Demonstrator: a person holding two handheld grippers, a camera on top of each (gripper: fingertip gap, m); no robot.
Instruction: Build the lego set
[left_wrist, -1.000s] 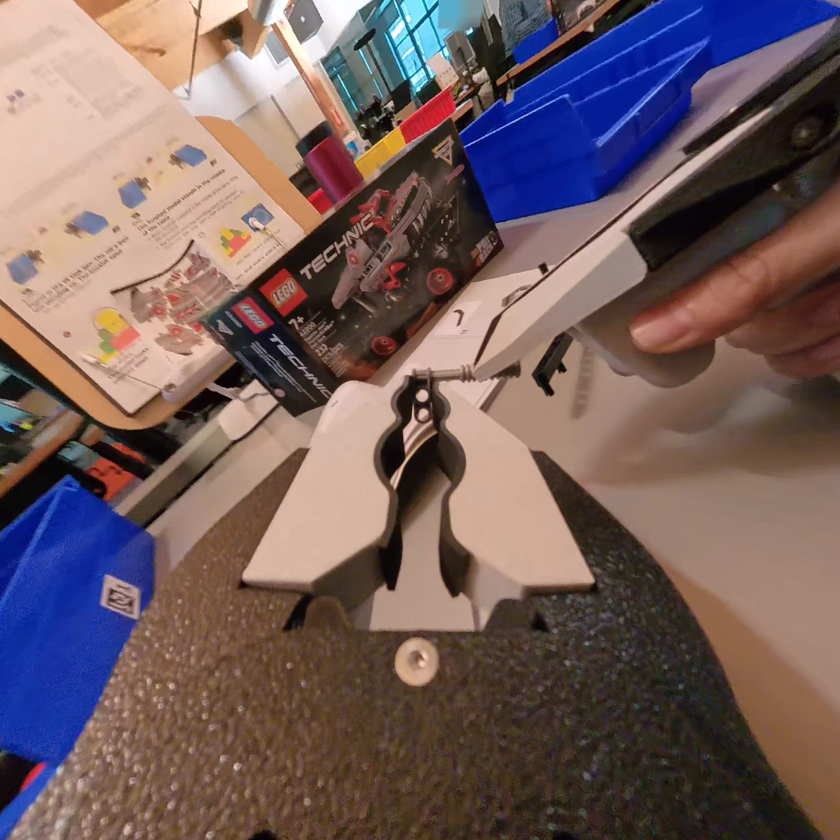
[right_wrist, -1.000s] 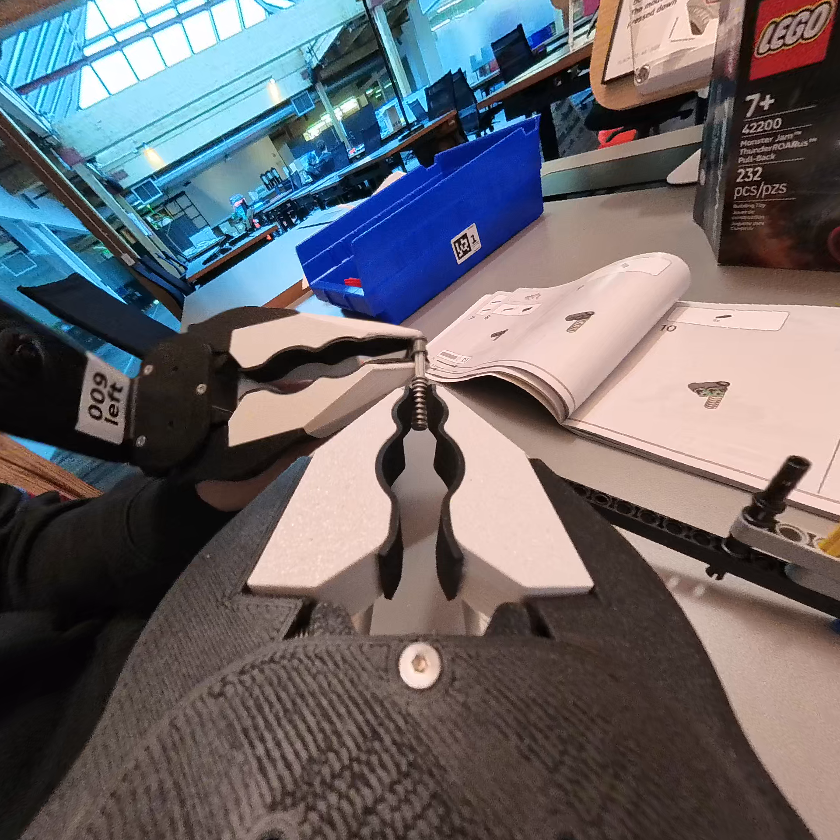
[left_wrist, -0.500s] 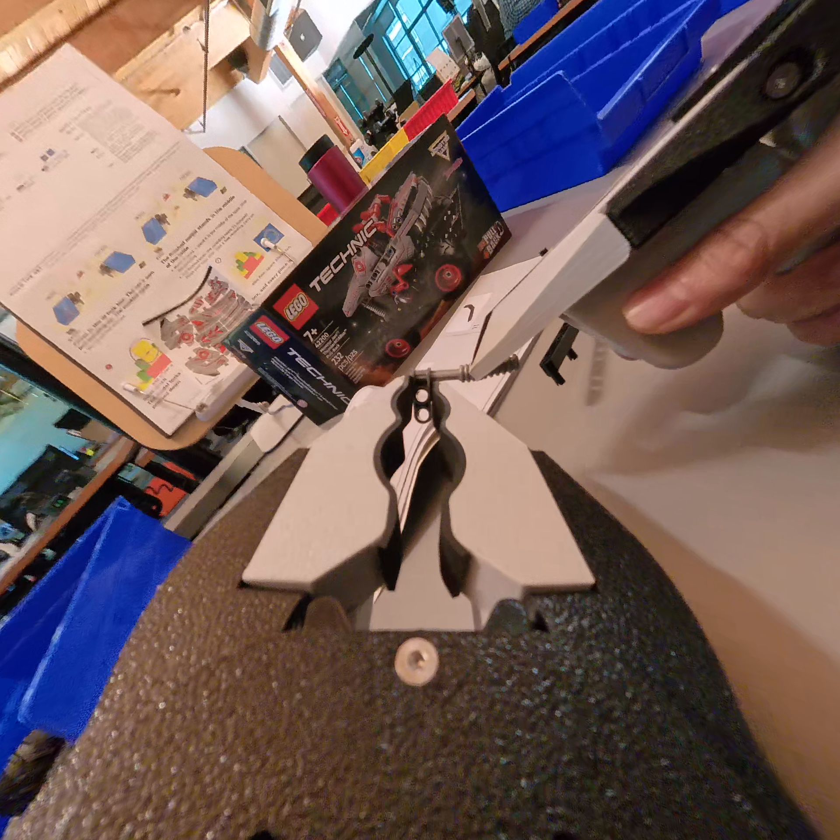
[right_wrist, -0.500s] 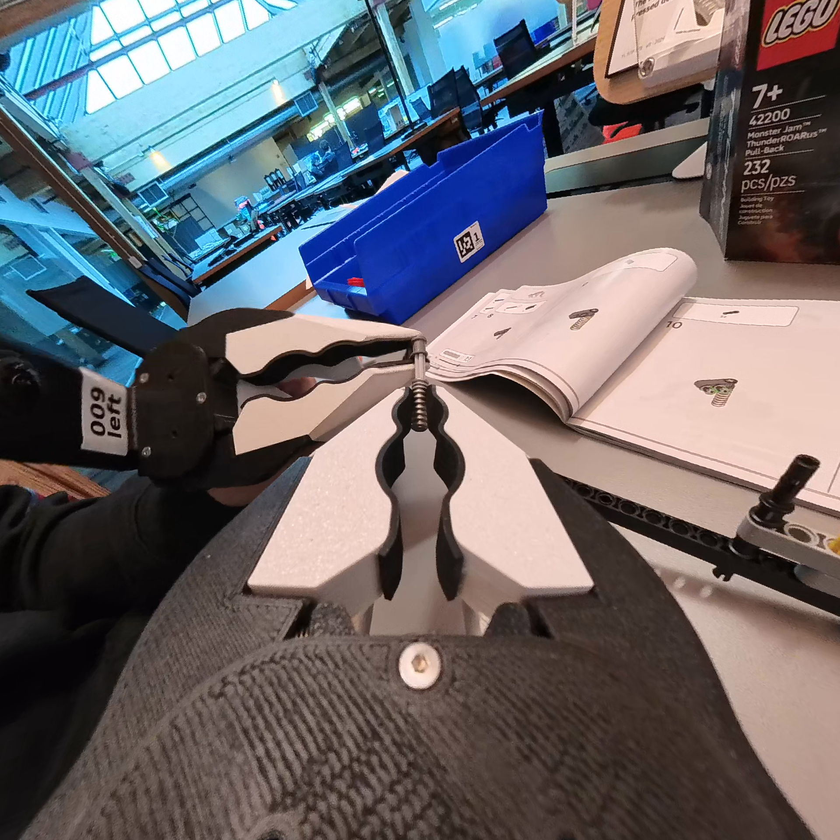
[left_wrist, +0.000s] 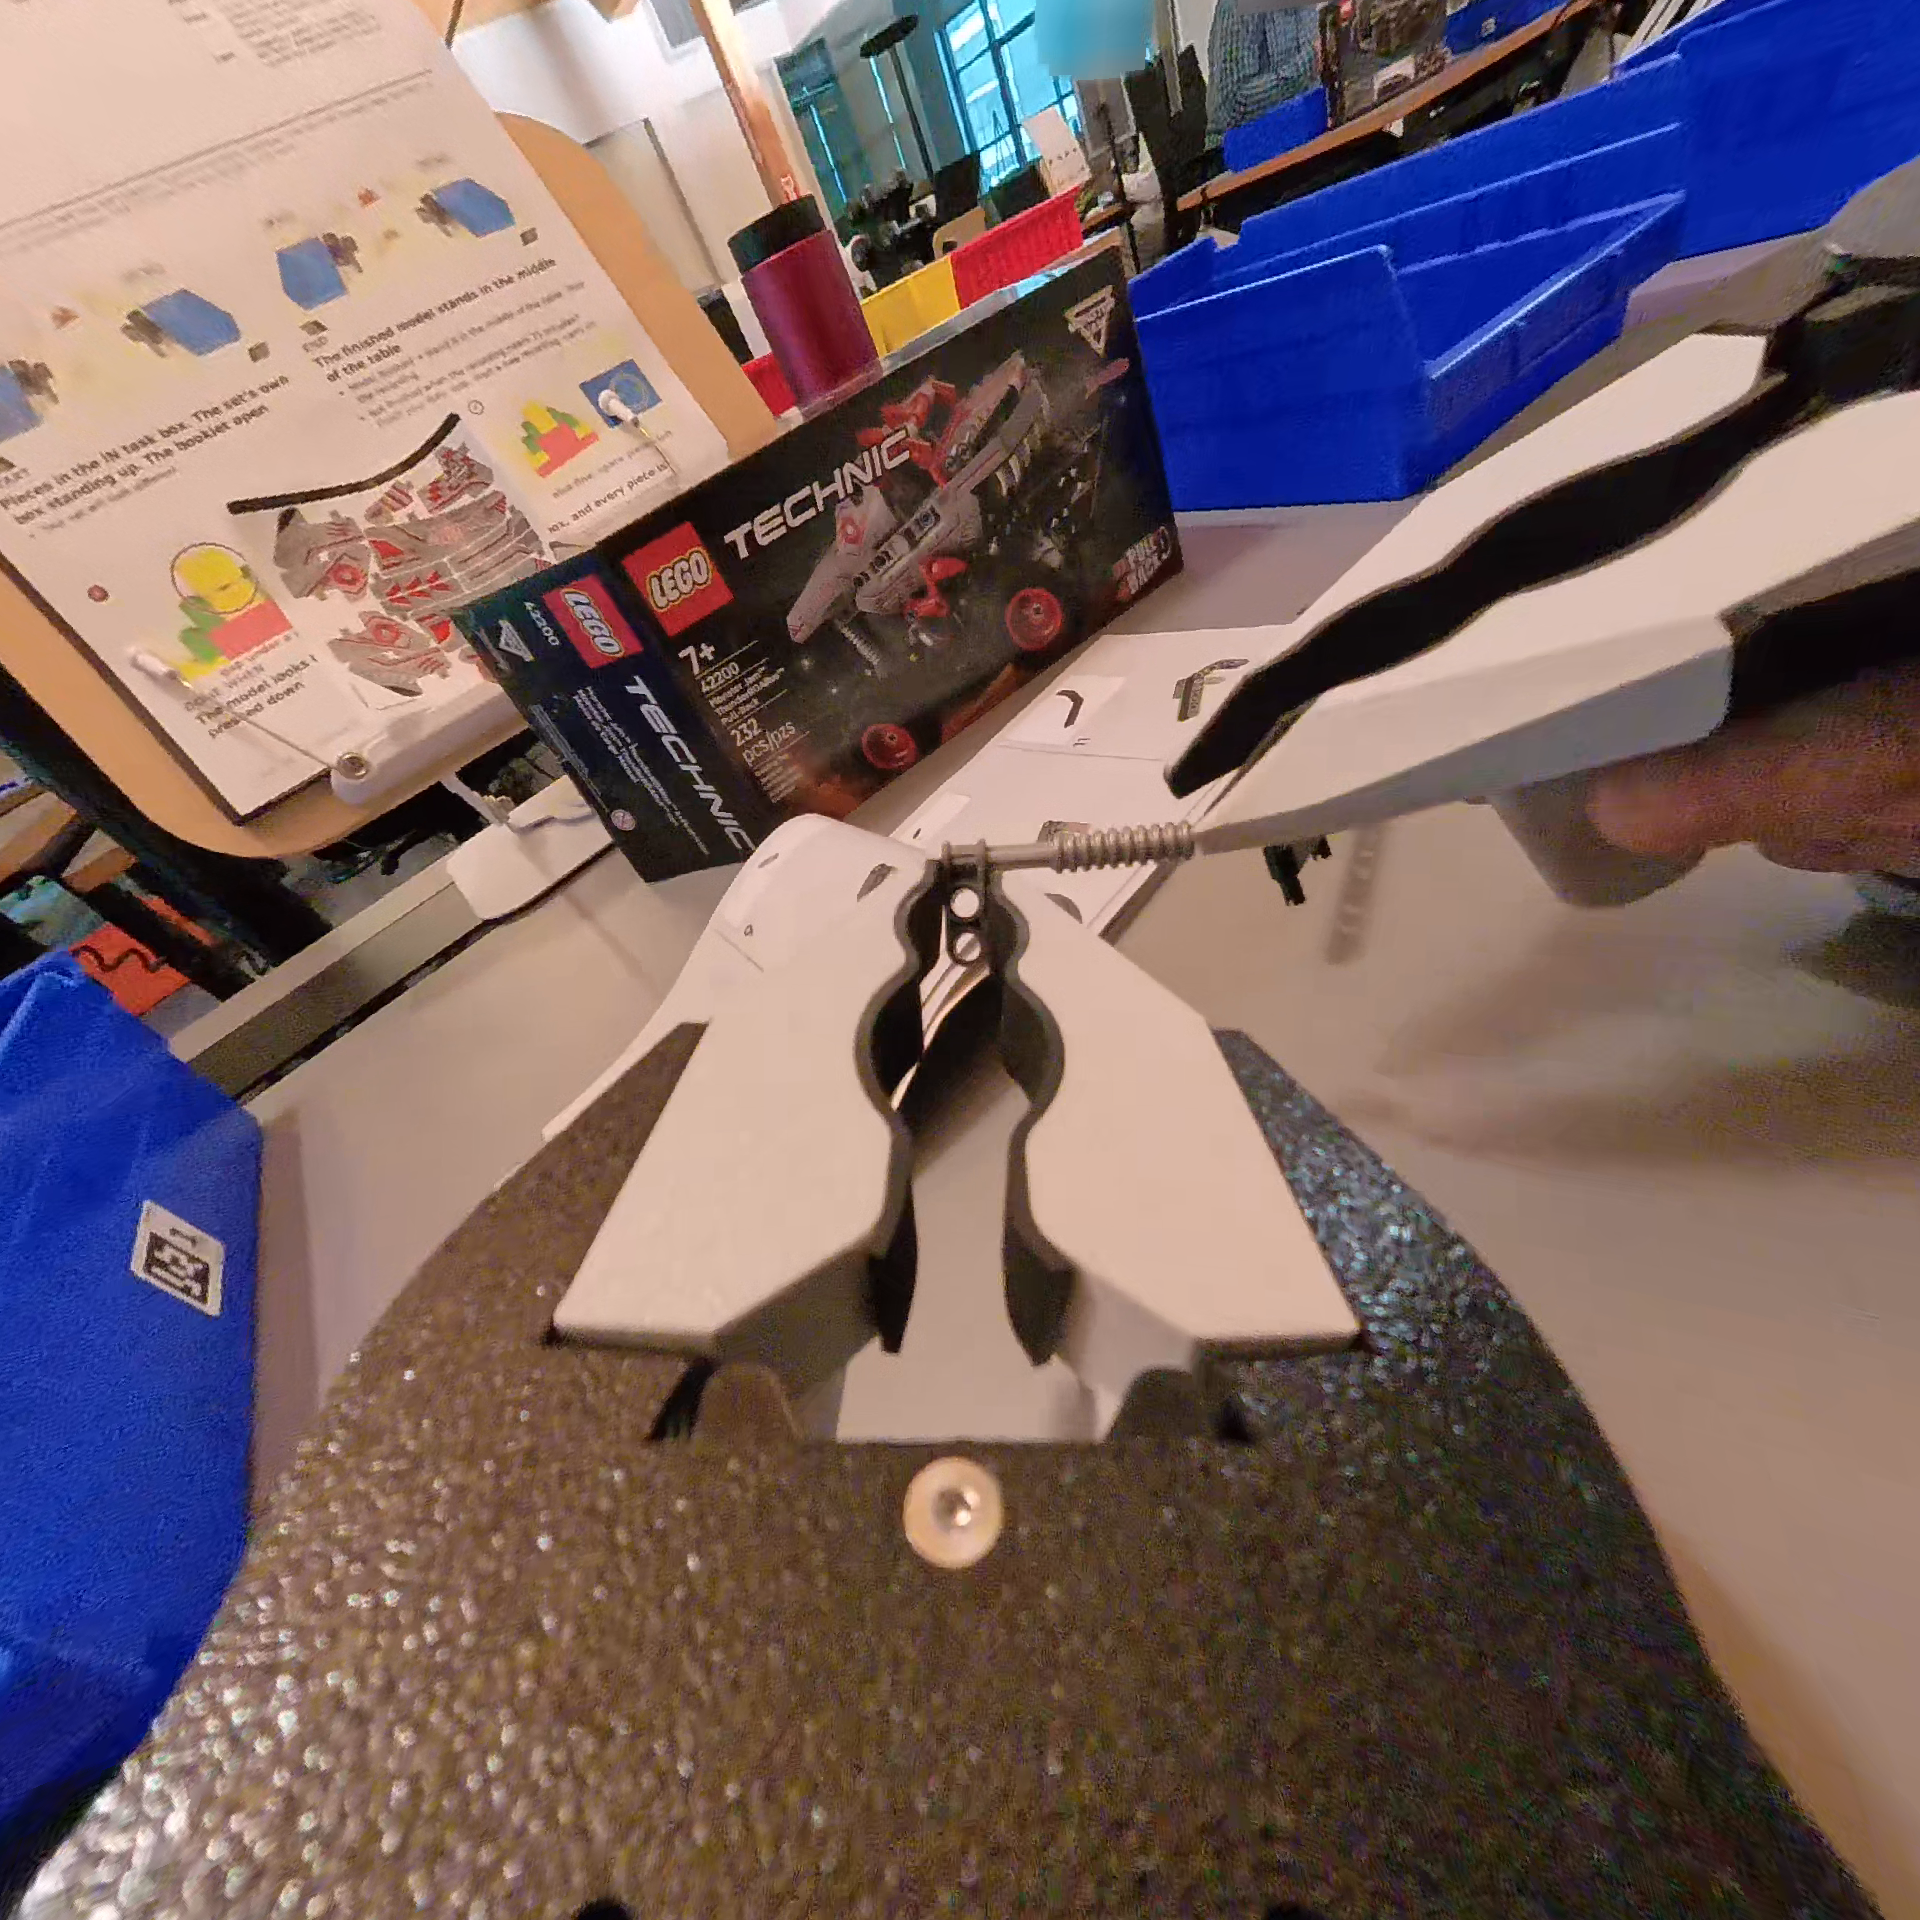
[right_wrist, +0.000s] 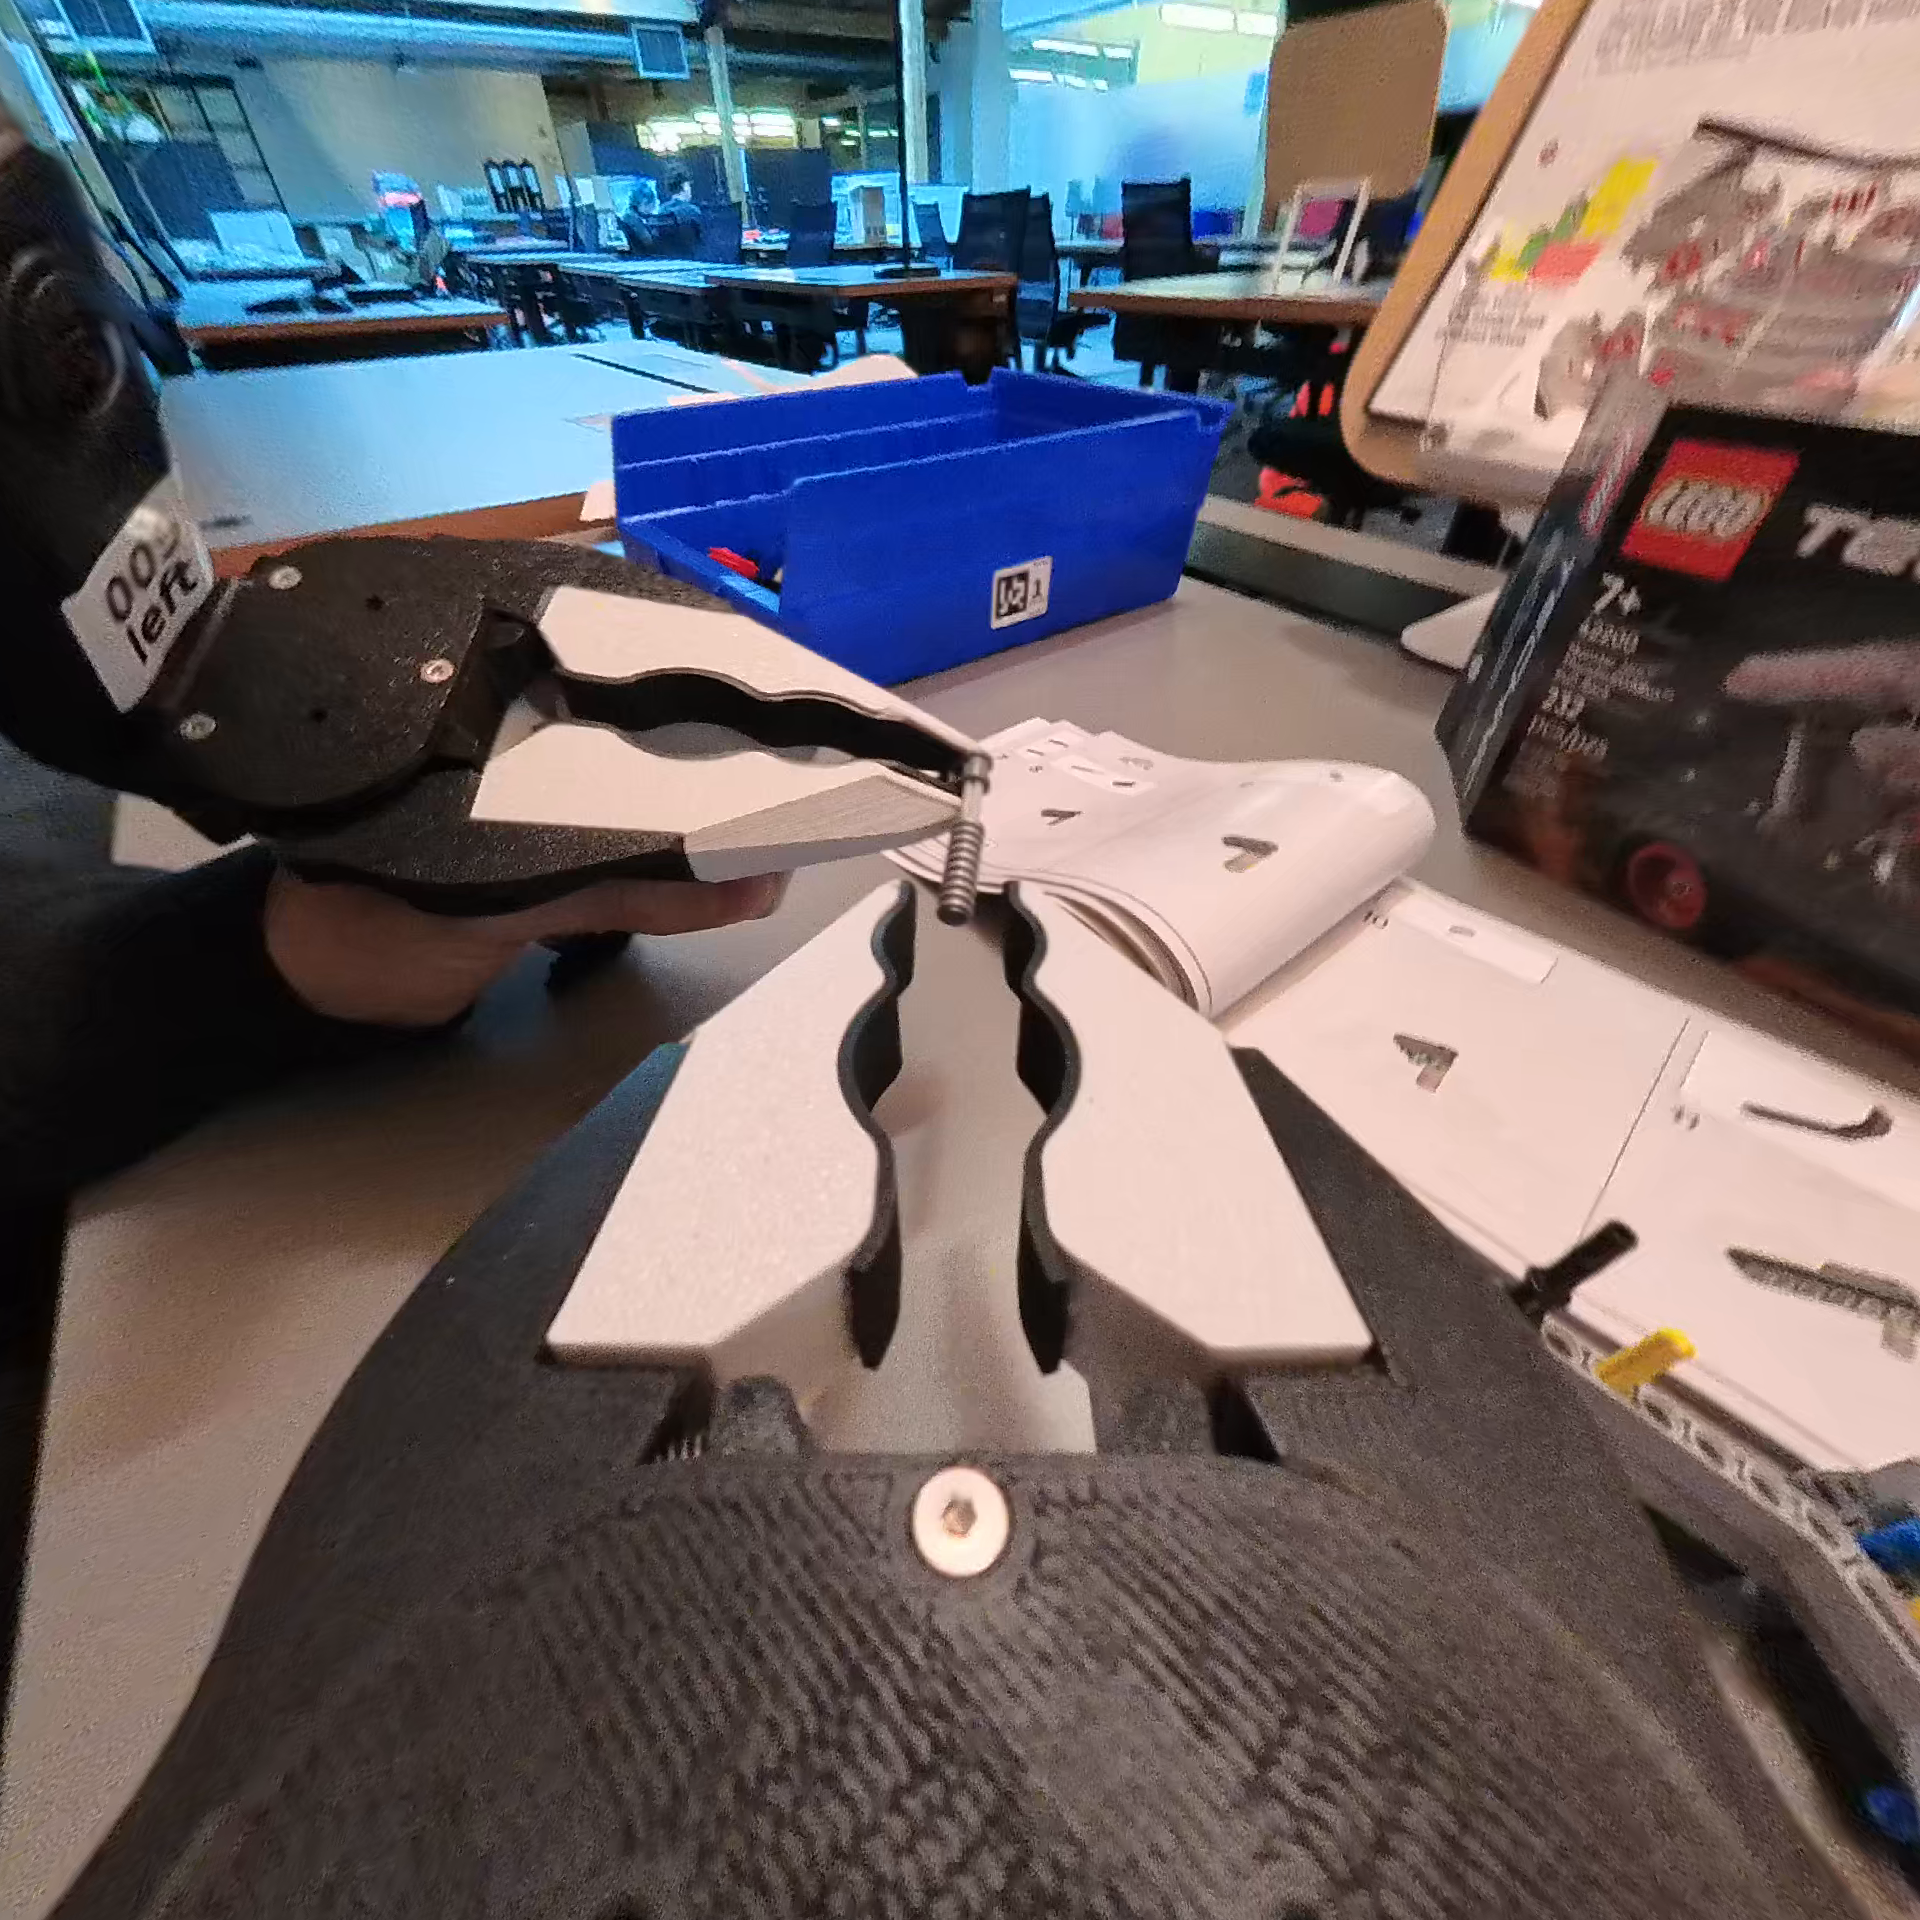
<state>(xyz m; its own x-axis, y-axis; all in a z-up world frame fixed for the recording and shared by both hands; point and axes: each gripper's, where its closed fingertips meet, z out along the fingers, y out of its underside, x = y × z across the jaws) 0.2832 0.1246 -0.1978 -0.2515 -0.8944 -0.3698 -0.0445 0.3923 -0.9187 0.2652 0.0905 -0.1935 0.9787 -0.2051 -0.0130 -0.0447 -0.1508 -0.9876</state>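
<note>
Nearest the left wrist camera, the left claw (left_wrist: 966, 914) is pinched on a small black lego piece (left_wrist: 966, 920) carrying a spring shock absorber (left_wrist: 1101, 844). Just beyond, the right claw (right_wrist: 961, 914) gapes around the spring's free end. Farther along the counter (right_wrist: 312, 1195) lie the instruction booklet (right_wrist: 1299, 862), lego box (left_wrist: 862, 613) and blue bin (right_wrist: 914, 509).

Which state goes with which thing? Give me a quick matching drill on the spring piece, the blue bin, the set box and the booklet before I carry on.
Things:
1. small grey coil-spring piece
2. blue plastic bin with a square marker tag
3. dark cardboard set box
4. white paper instruction booklet

States:
A. lies open
B. stands upright
C. clamped at one end in the left gripper
D. has a red piece inside

Pairs: 1-C, 2-D, 3-B, 4-A.
</note>
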